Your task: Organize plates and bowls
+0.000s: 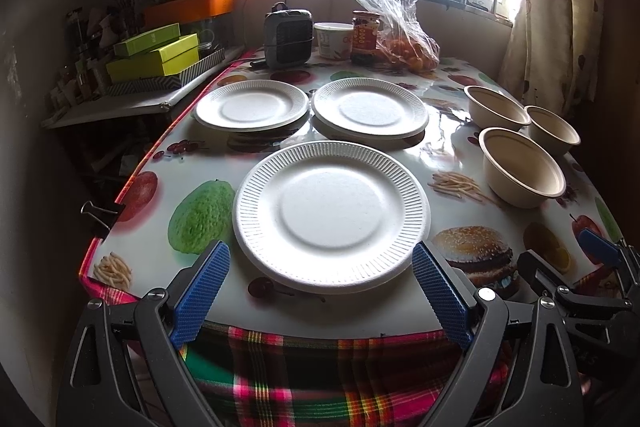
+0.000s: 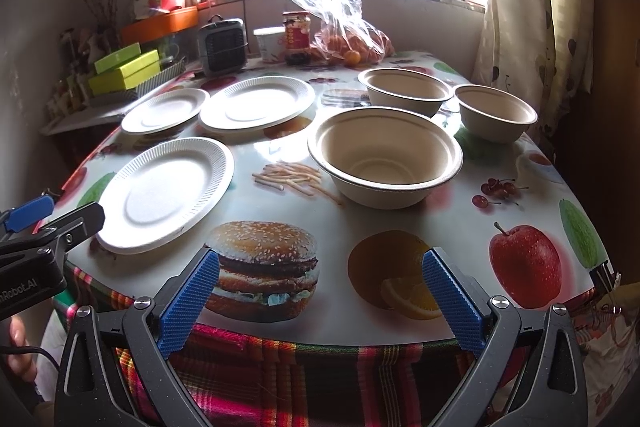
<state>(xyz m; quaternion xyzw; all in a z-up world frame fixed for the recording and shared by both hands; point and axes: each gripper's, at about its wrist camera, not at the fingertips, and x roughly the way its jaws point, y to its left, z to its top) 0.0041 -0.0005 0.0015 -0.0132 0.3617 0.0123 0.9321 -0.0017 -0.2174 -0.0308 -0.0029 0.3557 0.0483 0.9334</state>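
Plate [image 1: 331, 215] lies directly ahead of the left gripper [image 1: 320, 291], nearer it than the right gripper [image 2: 320, 297] (both spread wide, holding nothing); bowls [image 2: 385, 155] sit right of that plate.

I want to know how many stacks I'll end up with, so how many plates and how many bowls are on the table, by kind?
White paper plates: 3 (near, far left, far right)
Beige paper bowls: 3 (near, far left, far right)
Total: 6
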